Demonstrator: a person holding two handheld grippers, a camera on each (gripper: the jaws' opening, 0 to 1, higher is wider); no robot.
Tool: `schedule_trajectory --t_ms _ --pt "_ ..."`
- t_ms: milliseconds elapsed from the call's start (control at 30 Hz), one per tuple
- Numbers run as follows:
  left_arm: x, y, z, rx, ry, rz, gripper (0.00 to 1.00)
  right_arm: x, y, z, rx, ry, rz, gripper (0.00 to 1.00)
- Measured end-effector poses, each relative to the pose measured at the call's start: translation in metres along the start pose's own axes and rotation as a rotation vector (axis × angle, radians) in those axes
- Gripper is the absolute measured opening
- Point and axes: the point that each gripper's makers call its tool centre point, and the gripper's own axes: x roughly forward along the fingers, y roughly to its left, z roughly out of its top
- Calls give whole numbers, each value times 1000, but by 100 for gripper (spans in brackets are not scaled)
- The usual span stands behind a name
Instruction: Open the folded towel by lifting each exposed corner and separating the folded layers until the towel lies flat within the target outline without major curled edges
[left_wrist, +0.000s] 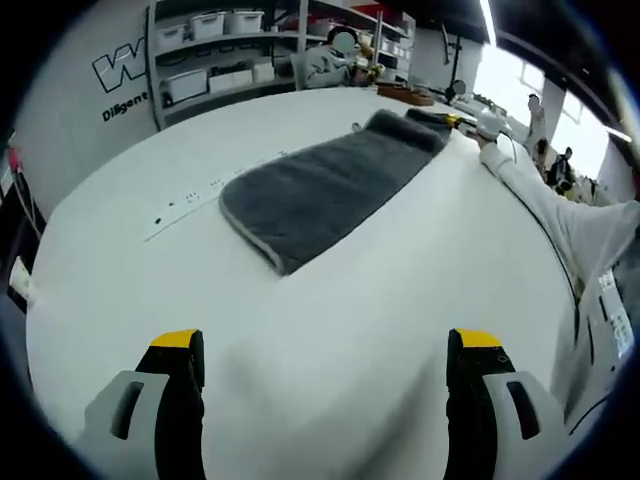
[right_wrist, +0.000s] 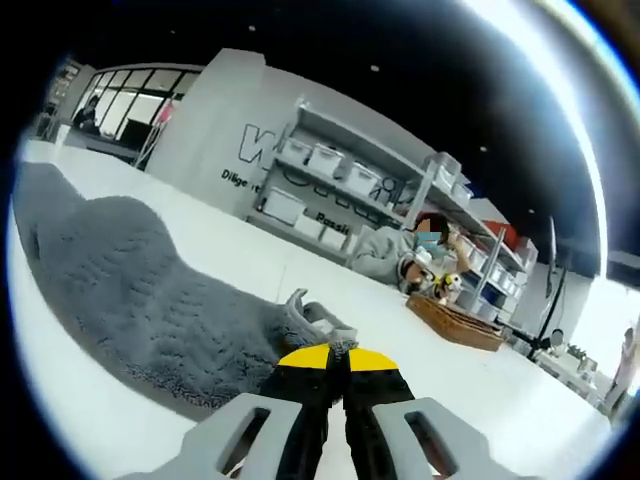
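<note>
Left gripper (left_wrist: 325, 350): we see jaws spread wide over bare table (left_wrist: 380, 300).
Towel (left_wrist: 320, 185): folded, ahead of it.
Right gripper (right_wrist: 335, 360): pressed together, pinching the towel's corner.

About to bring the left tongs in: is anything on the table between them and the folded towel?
Nothing visible. The left tongs hang open over bare white table, with the grey towel lying straight ahead. The ruler strip lies off to its side.

towel (left_wrist: 322, 192): dark grey, paler edge | table (left_wrist: 330, 340): white | jaws: black, yellow tips
</note>
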Motion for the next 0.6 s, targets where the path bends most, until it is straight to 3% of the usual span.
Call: schedule_trajectory --t_ms 300,600 --pt "6 -4 -1 6 12 -2 99 3 -31 -22 140 40 -50 0" --pt "11 -6 -4 4 19 -2 99 6 -40 -34 159 66 -52 0"
